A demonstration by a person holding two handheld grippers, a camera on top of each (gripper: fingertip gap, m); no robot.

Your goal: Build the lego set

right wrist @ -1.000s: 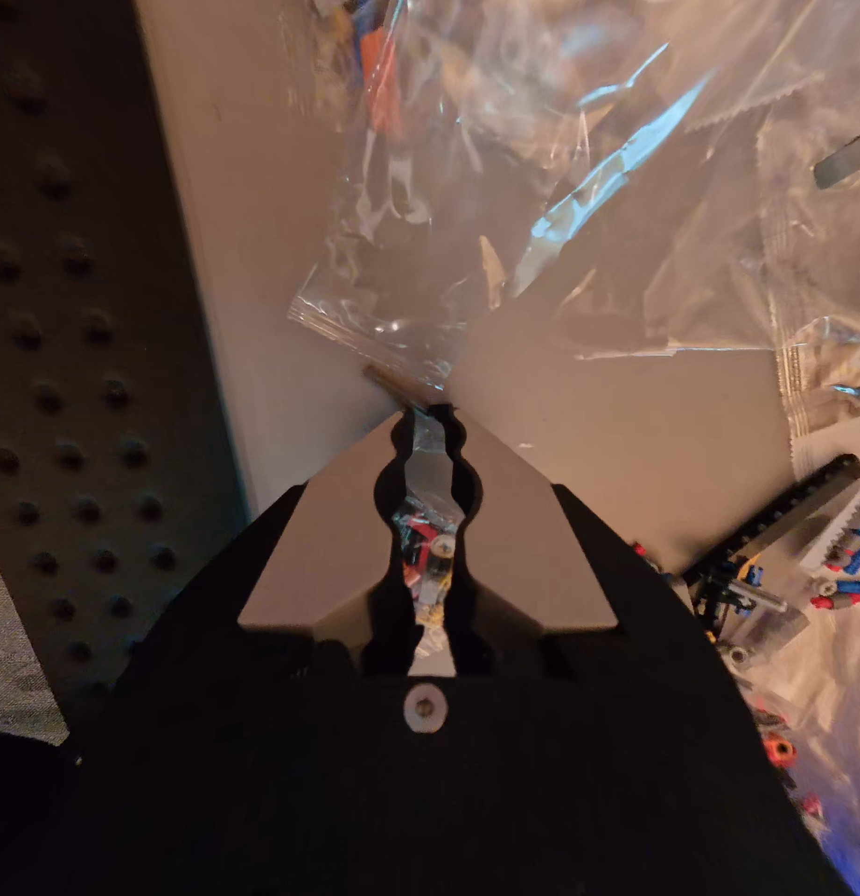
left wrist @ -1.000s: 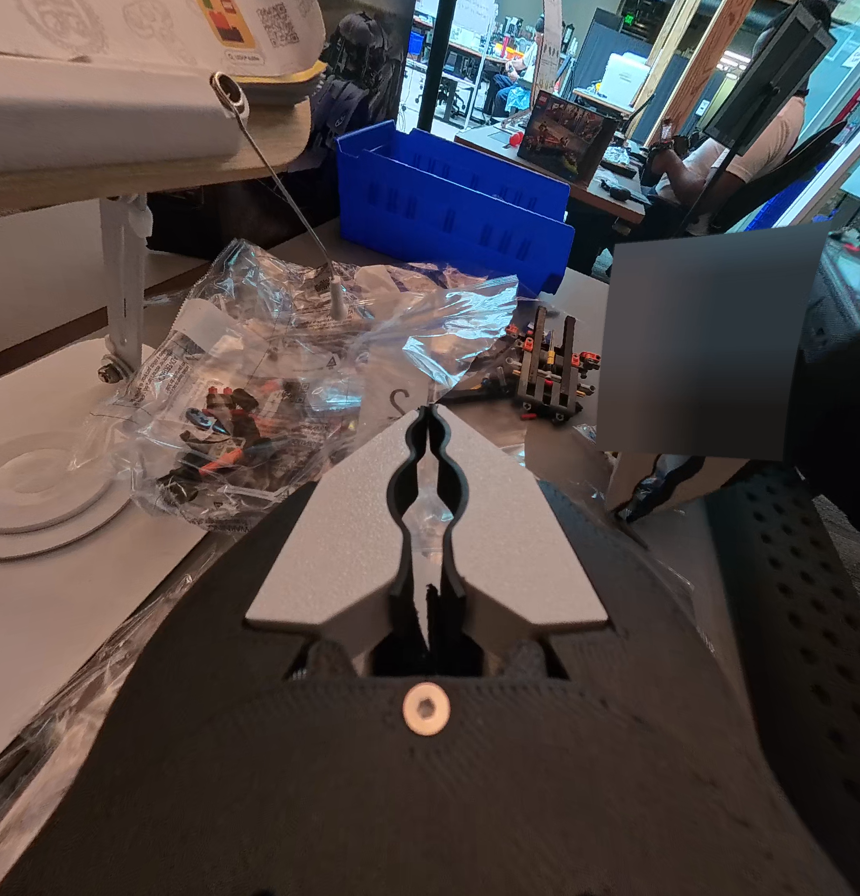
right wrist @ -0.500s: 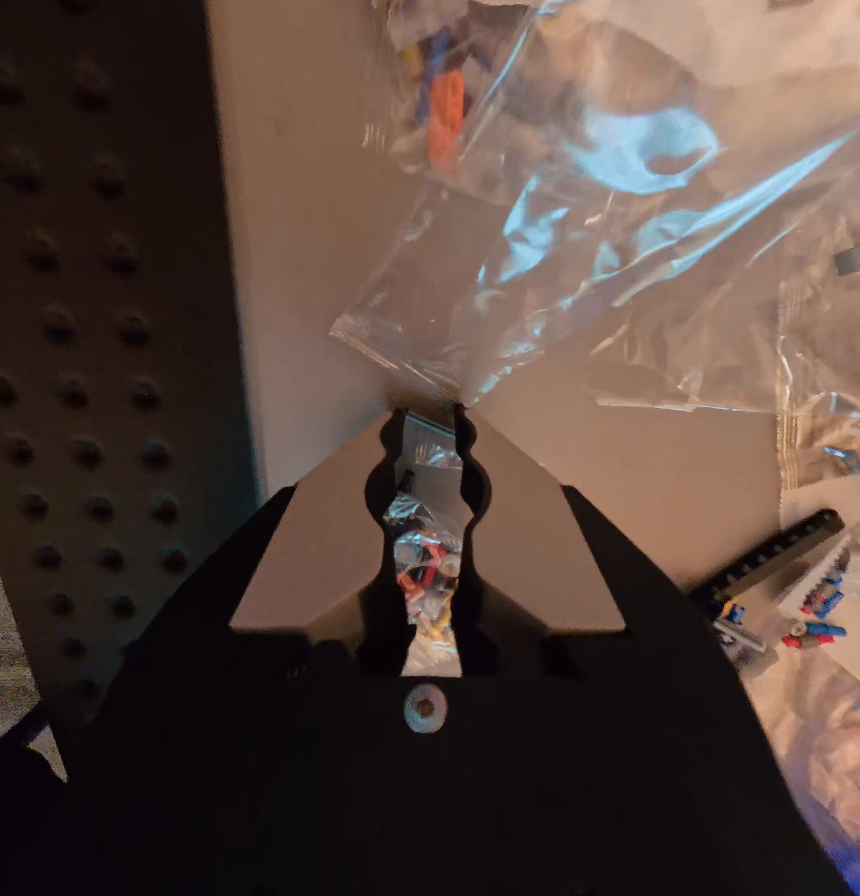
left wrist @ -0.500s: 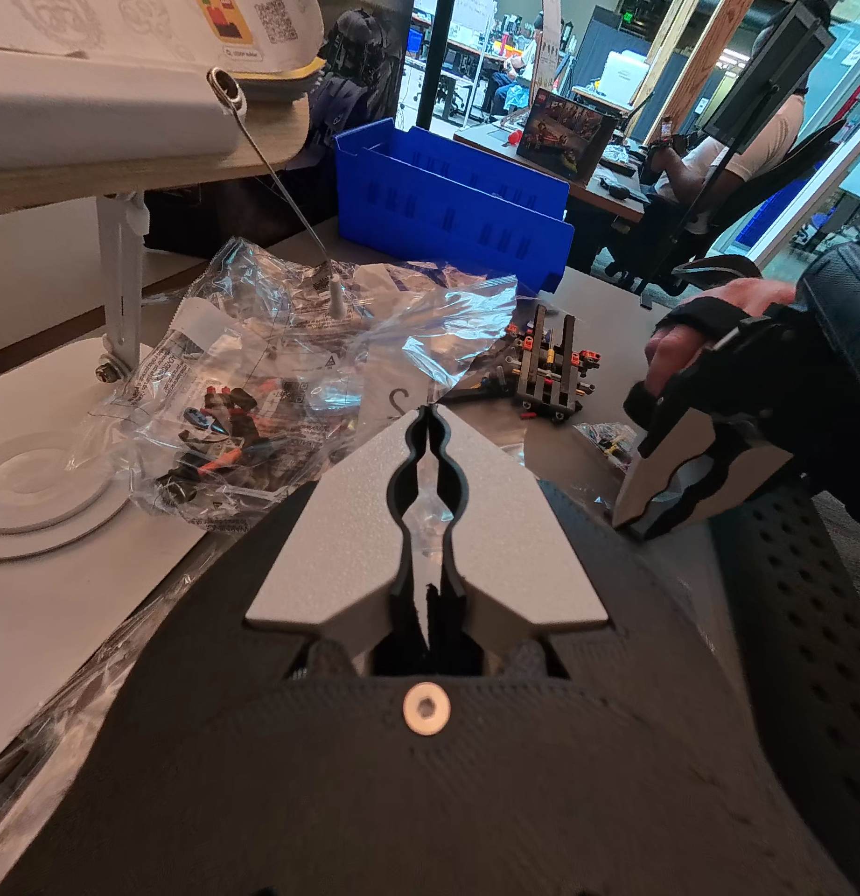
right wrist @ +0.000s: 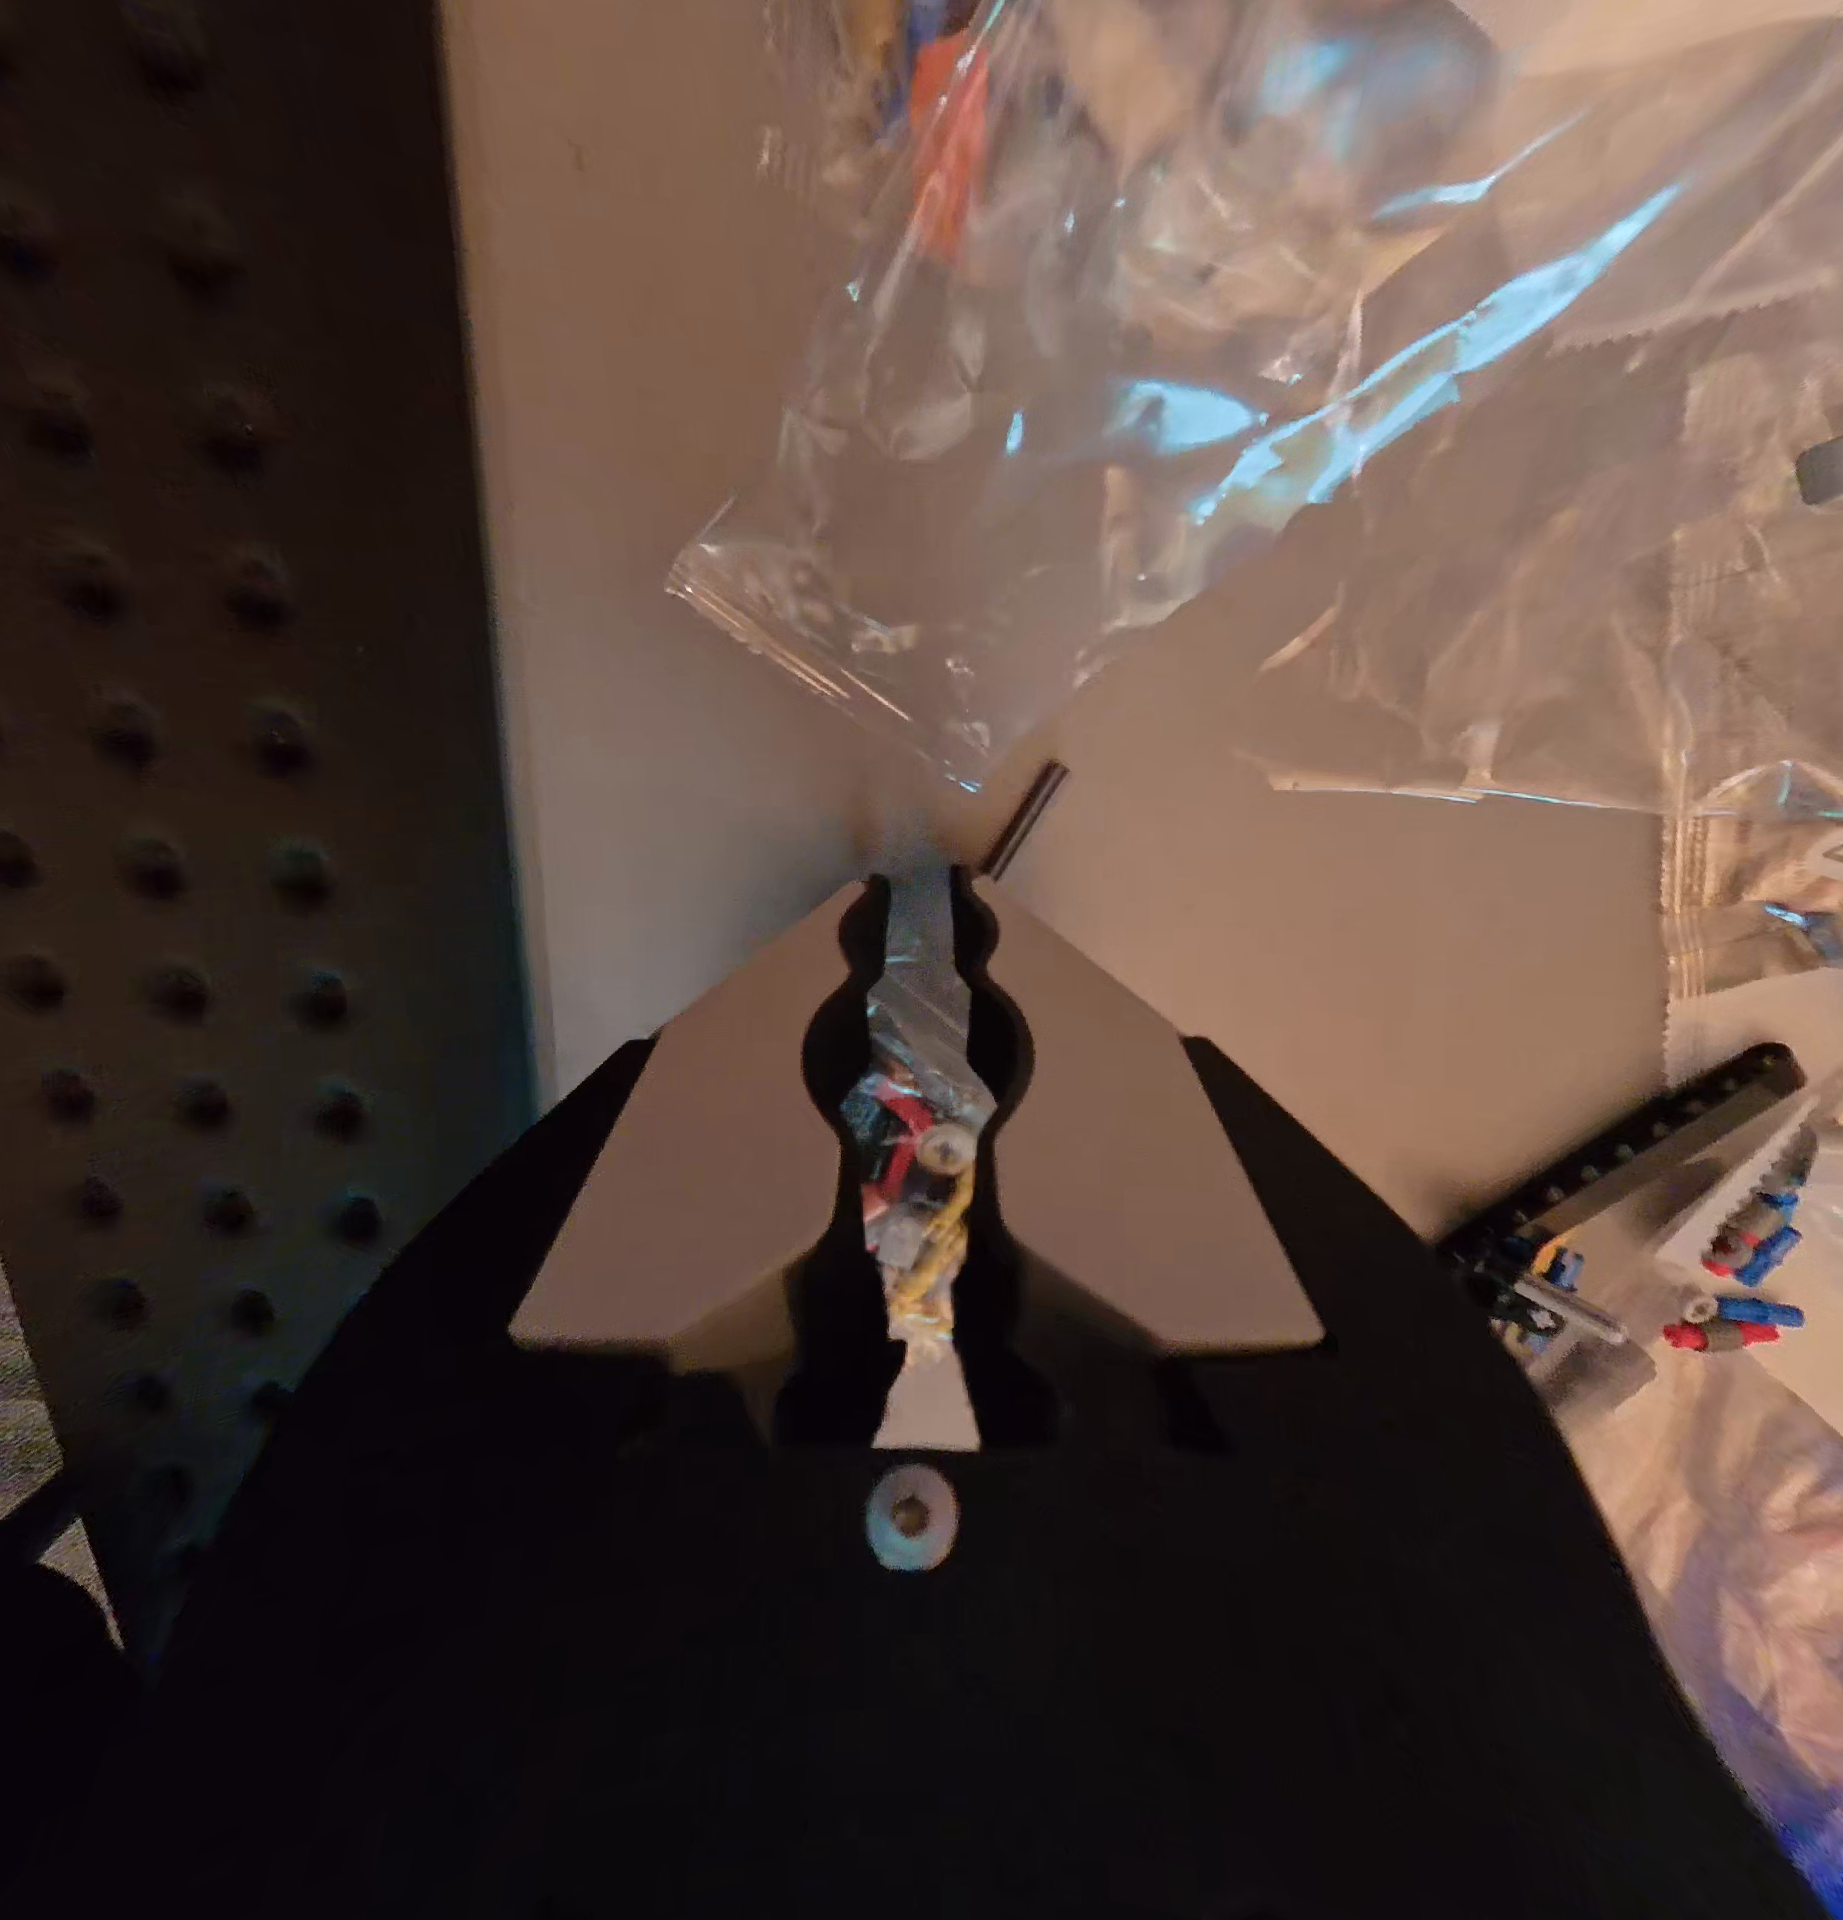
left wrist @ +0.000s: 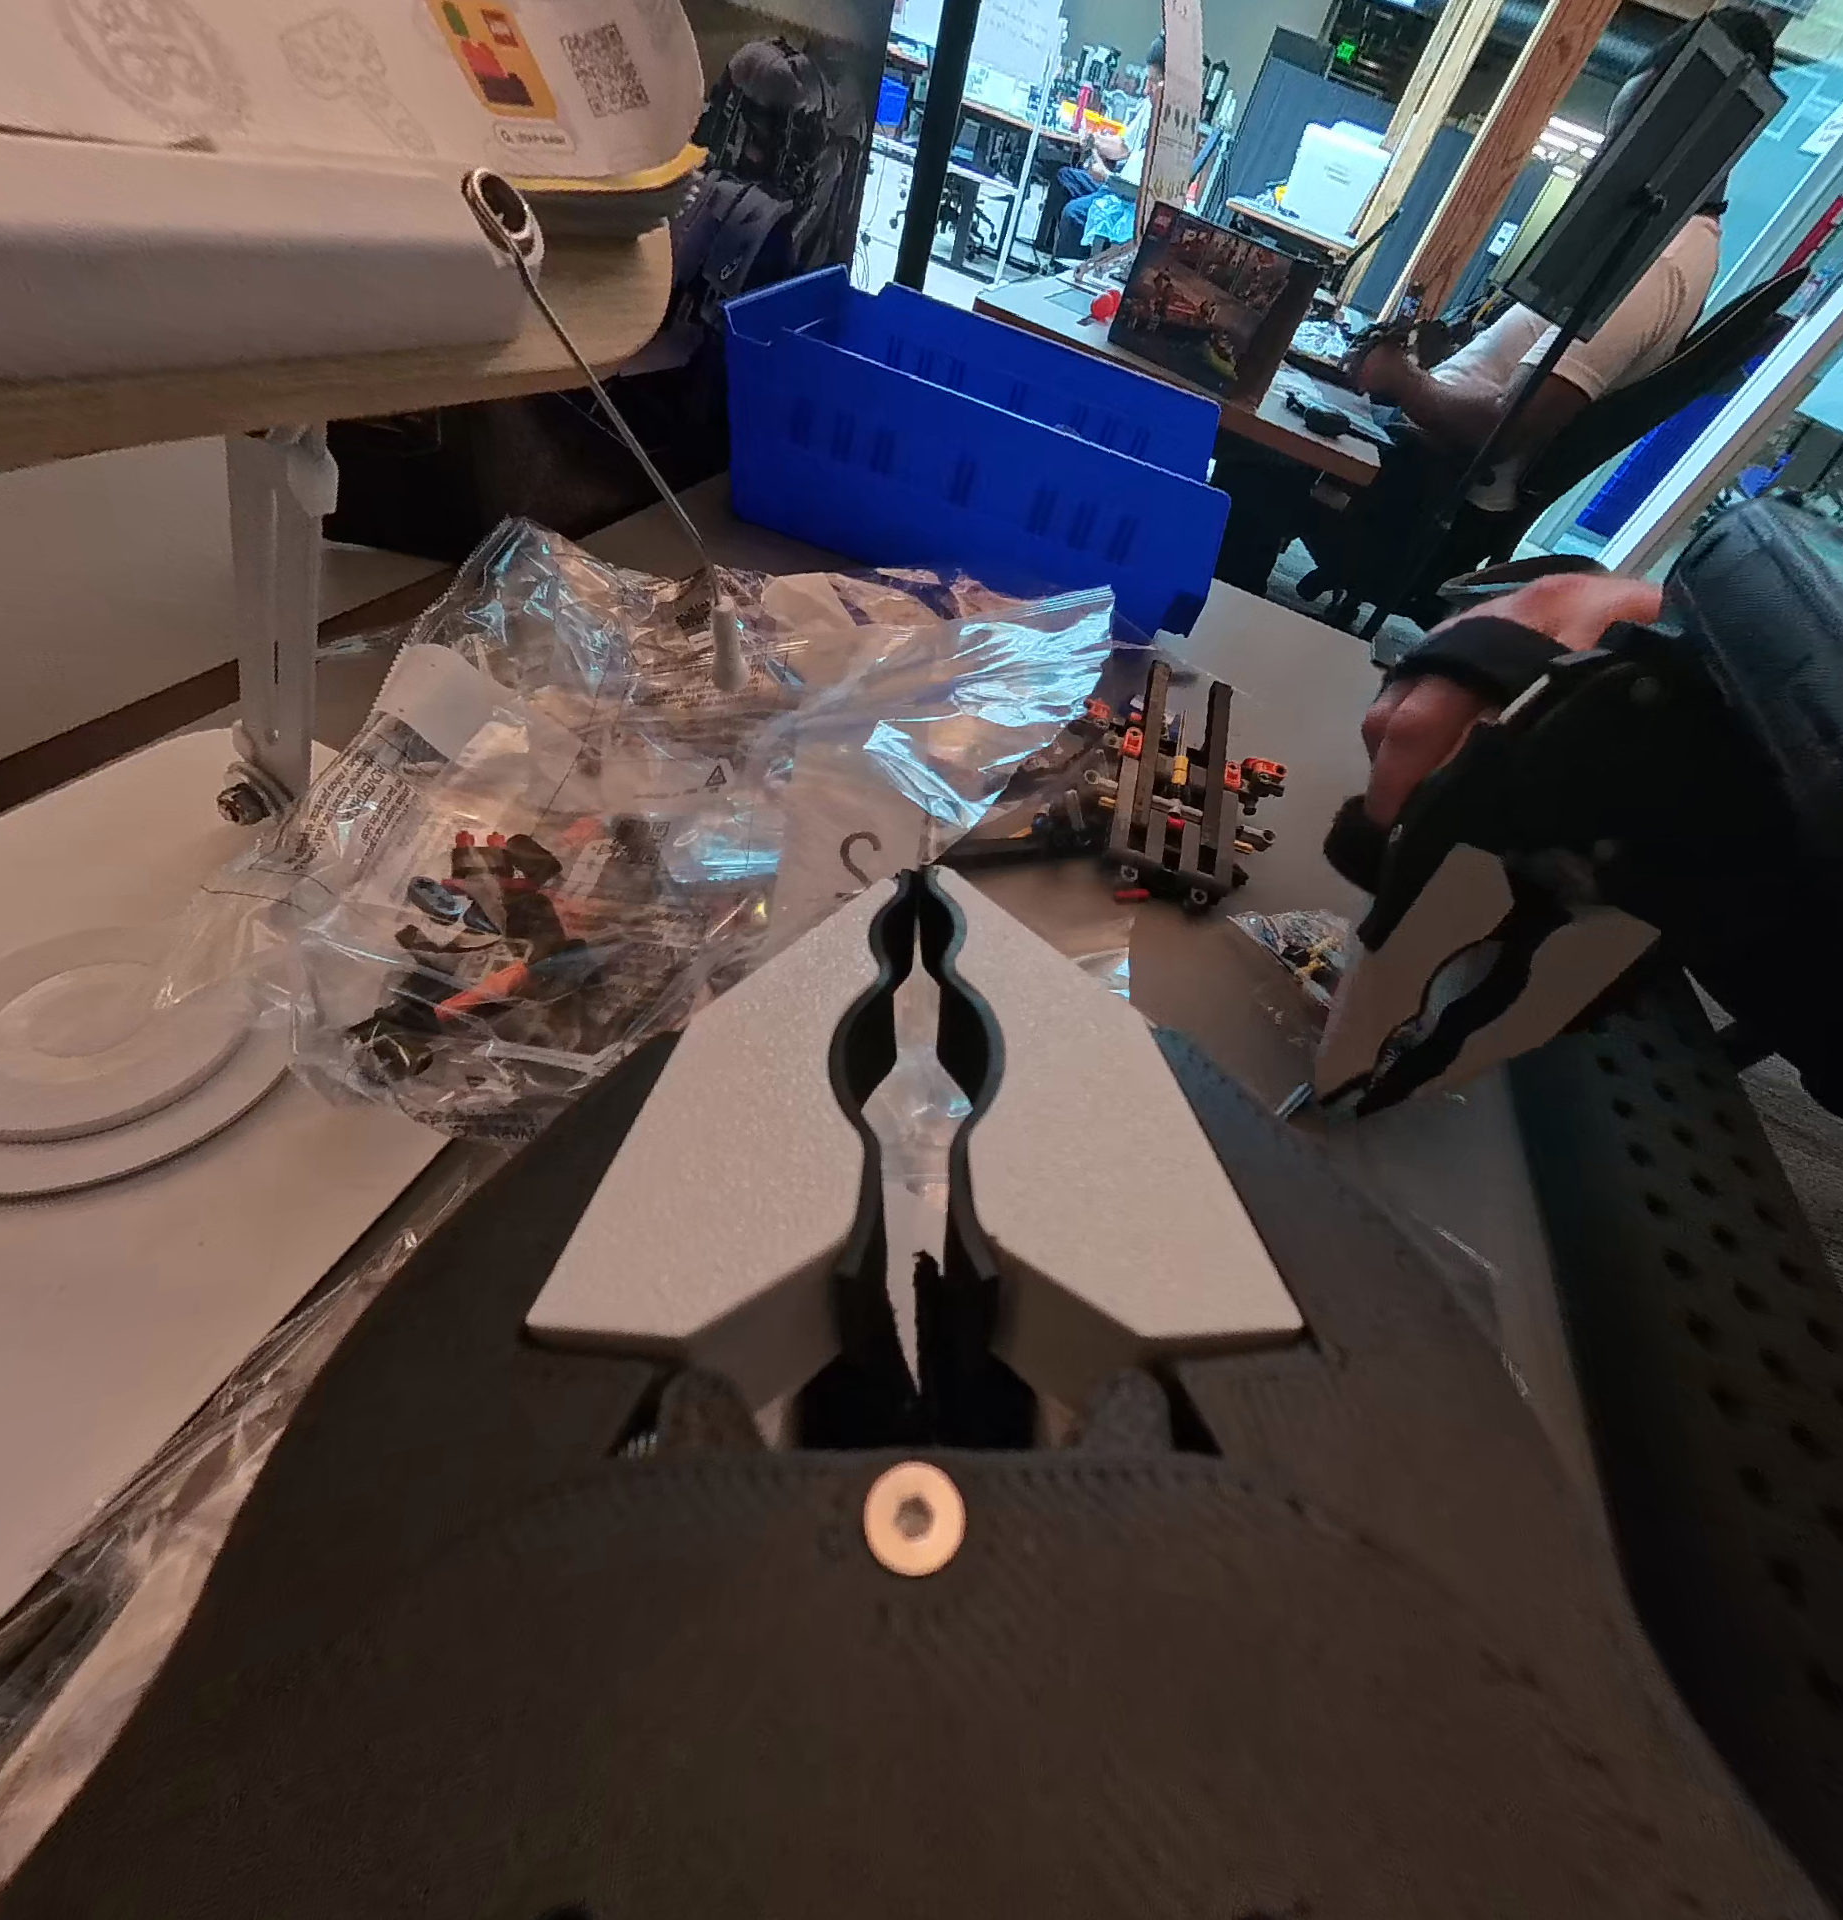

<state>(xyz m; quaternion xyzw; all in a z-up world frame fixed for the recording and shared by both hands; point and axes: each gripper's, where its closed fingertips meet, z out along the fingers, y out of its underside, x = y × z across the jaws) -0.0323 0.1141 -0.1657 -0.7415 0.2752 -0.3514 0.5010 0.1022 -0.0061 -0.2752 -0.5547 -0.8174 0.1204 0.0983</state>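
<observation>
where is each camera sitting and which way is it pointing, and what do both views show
Left wrist view: sits on the left tool, low over the table, facing forward across the plastic bags to the blue bin; the shut fingers show, plus the person's hand on the right tool.
Right wrist view: sits on the right tool, pointing down at the table; its fingers show, slightly apart.
Shared: the bags and the half-built lego frame.

Grey table (left wrist: 1301, 665) — clear parts bags (left wrist: 605, 790), black lego frame (left wrist: 1177, 800), blue bin (left wrist: 958, 468)
</observation>
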